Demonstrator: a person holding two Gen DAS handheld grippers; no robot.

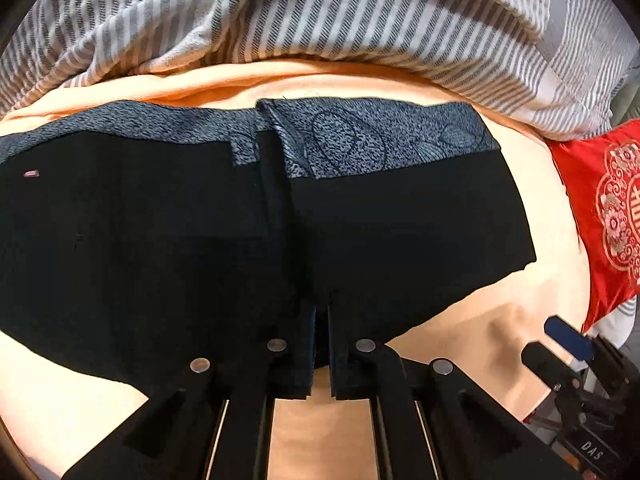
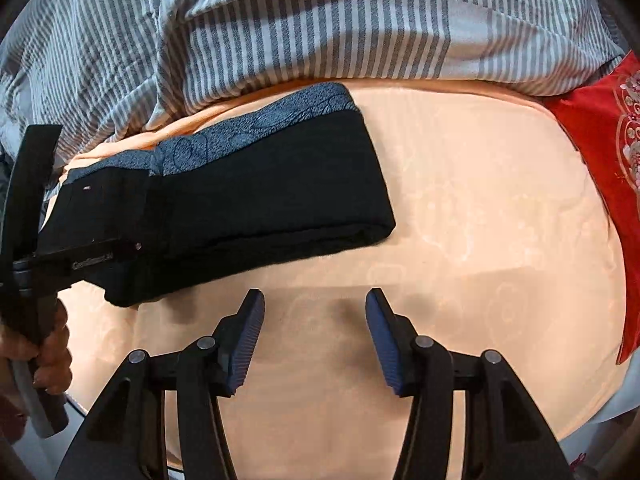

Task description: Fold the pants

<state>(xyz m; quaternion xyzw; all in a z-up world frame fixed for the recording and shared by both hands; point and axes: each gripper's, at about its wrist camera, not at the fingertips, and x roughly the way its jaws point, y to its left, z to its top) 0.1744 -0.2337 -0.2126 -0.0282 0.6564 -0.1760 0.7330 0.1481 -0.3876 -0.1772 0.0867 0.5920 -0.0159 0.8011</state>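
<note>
The black pants (image 1: 180,240) lie folded in a flat bundle on the peach bed sheet (image 1: 520,320), with a grey-blue patterned band (image 1: 360,136) along the far edge. My left gripper (image 1: 321,316) is shut on the near edge of the pants at their middle seam. In the right wrist view the pants (image 2: 260,200) lie left of centre, and the left gripper (image 2: 92,256) sits on their left end. My right gripper (image 2: 315,300) is open and empty above bare sheet, just in front of the pants' near edge.
A grey-and-white striped duvet (image 2: 320,20) is bunched along the far side of the bed. A red embroidered cushion (image 2: 600,140) lies at the right. The sheet (image 2: 480,200) stretches right of the pants. A hand (image 2: 48,344) holds the left gripper's handle.
</note>
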